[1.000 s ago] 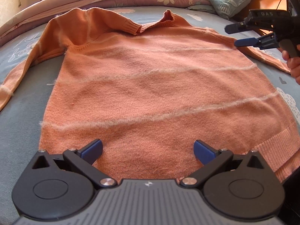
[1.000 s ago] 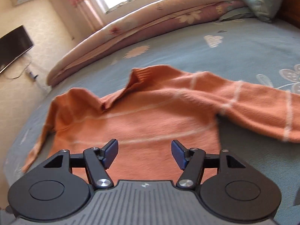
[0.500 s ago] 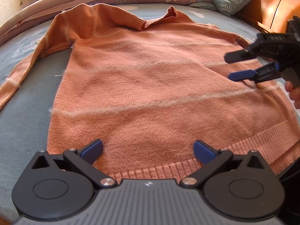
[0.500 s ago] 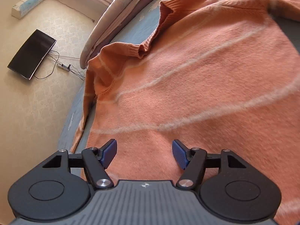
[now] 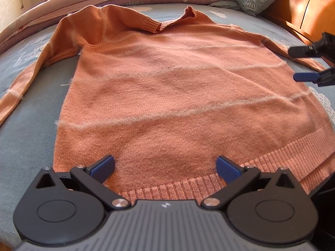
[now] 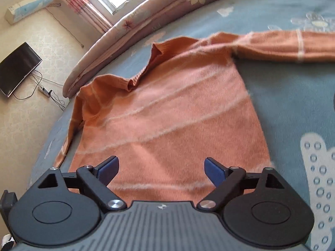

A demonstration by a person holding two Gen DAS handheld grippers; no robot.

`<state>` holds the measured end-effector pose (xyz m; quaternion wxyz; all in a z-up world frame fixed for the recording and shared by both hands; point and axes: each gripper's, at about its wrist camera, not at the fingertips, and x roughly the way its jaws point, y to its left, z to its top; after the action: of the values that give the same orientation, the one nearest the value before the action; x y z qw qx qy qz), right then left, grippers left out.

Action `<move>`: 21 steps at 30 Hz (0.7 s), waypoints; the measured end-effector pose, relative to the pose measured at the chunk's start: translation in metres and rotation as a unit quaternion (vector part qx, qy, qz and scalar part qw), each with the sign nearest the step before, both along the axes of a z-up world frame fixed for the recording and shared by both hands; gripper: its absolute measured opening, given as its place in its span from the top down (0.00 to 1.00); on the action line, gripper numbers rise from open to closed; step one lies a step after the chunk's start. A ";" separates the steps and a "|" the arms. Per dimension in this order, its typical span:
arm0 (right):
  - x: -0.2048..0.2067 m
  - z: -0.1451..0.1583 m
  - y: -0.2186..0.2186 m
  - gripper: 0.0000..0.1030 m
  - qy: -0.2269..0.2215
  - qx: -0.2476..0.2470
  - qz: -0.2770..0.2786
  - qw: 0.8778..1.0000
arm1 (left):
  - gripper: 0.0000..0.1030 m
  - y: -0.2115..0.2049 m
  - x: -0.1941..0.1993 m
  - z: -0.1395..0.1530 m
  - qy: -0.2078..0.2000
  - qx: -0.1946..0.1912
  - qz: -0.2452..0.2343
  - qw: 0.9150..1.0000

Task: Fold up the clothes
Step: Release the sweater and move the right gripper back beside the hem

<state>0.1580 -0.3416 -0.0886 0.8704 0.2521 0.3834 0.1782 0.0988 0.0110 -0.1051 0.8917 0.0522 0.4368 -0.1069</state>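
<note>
- The orange striped sweater (image 5: 171,96) lies spread flat on the bed (image 5: 29,129), hem nearest, sleeves out to each side.
- Left tongs (image 5: 165,166) hover over the ribbed hem (image 5: 272,161), spread wide and holding nothing; a shallow bite could catch only the top layer, so the fold would drag crooked.
- Right tongs (image 6: 161,168), likewise released, hang over the sweater's right side; the fuzzy knit may slip.
- The rumpled collar (image 5: 167,24) and bunched left shoulder could get trapped as lumps.
</note>
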 end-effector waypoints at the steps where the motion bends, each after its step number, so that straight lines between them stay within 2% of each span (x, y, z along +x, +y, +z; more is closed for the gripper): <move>1: 0.006 0.000 -0.001 0.07 -0.006 0.003 -0.008 1.000 | 0.00 0.000 0.000 0.000 0.001 0.000 -0.001 1.000; 5: 0.018 -0.019 -0.007 0.06 0.053 0.043 -0.042 0.997 | 0.00 0.003 -0.004 0.000 -0.002 -0.003 -0.005 1.000; 11: -0.045 -0.034 -0.030 0.06 0.027 0.080 -0.106 0.991 | 0.00 0.002 -0.004 0.000 -0.004 -0.001 -0.008 1.000; 13: -0.059 -0.029 -0.035 0.06 0.037 0.078 -0.126 0.988 | 0.00 0.002 -0.005 -0.001 -0.006 -0.002 -0.007 1.000; 15: -0.070 -0.023 -0.037 0.00 0.047 0.068 -0.145 0.986 | 0.00 0.002 -0.007 -0.001 -0.011 -0.002 -0.005 1.000; 18: -0.071 -0.006 -0.022 0.00 0.024 0.042 -0.123 0.991 | 0.00 0.001 -0.009 -0.001 -0.010 -0.001 0.002 1.000; 21: -0.062 0.003 0.006 0.00 -0.004 0.021 -0.066 0.998 | 0.00 0.001 -0.010 0.002 0.000 0.000 0.009 1.000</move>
<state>0.0964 -0.3359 -0.0858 0.8763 0.2943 0.3589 0.1293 0.0887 0.0121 -0.1035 0.8925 0.0482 0.4374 -0.0989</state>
